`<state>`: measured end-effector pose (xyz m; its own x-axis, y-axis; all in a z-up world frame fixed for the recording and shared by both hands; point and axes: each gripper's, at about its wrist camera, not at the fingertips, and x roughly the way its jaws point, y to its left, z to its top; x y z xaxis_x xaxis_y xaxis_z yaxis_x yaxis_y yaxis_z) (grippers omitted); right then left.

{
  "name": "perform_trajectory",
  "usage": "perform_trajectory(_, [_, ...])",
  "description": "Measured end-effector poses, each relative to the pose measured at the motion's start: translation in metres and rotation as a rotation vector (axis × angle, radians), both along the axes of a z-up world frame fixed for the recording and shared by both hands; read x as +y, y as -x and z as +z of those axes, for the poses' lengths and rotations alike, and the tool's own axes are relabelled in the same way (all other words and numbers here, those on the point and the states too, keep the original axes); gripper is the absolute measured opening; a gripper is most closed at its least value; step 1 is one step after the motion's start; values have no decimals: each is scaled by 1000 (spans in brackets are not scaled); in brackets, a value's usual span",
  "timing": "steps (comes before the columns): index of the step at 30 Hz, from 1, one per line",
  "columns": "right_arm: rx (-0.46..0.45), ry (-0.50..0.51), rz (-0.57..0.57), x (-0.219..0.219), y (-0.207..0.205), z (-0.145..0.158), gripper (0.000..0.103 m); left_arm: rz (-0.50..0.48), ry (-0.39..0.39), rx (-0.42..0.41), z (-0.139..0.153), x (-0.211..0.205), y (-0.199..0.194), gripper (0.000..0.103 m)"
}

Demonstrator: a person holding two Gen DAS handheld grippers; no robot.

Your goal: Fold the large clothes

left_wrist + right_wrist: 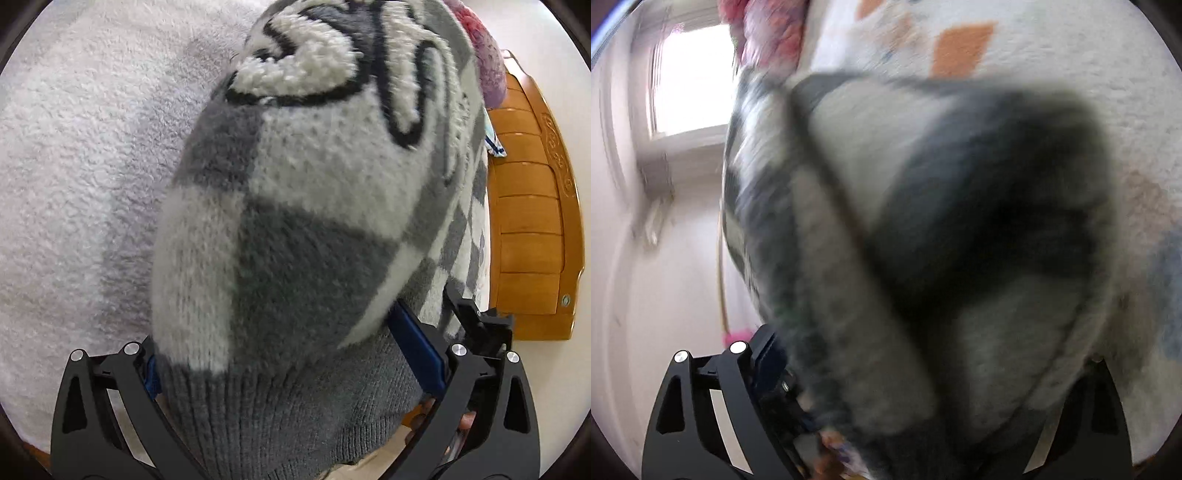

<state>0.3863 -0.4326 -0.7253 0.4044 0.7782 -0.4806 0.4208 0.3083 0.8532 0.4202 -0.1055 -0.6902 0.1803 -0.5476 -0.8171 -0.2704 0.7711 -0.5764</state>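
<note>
white fleecy bedding point(66, 177) fills the left of the left wrist view, with a carved wooden bed frame point(532, 206) at the far right and a pink and purple knitted thing point(484, 55) lying at the top edge. between them the grey and cream checked sweater point(295, 206) bulges up close to the lens, its raised cream lettering outlined in black towards the top and its ribbed grey hem point(295, 417) nearest the camera.

the left gripper point(295, 369) has the hem bunched between its fingers, which stand fairly wide; whether the blue pads actually press on the knit i cannot tell, since the cloth hides the contact.

the right wrist view is smeared: a pale wall and bright window point(687, 77) on the left, the sweater point(923, 221) draped thickly across the middle, orange-patched bedding point(1071, 92) beyond. the right gripper point(905, 398) is spread wide, with knit heaped over it; no clamping shows.

judging by its pile, the sweater is soft, bulky, floppy and moderately heavy, not slippery or fragile. the ribbed hem and shoulder seams look the firmest places to take hold; loose pinches would likely stretch or slip.

no containers are visible.
</note>
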Motion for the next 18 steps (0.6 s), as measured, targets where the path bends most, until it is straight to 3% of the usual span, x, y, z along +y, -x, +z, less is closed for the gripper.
perform_trajectory(1, [0,8,6,1,0,2,85,1,1,2,0,0,-3,99])
perform_trajectory(3, [-14,20,2,2,5,12,58,4,-6,-10,7,0,-6,88])
perform_trajectory(5, [-22,39,10,3,7,26,52,-15,-27,-36,17,0,-3,62])
perform_trajectory(8, [-63,129,47,11,2,62,47,-41,-32,-82,43,3,-1,35])
perform_trajectory(12, [-165,225,69,26,0,128,44,-115,-61,-170,89,-4,-10,33])
perform_trajectory(18, [-265,326,20,27,22,210,43,-220,-34,-260,150,-22,-9,32])
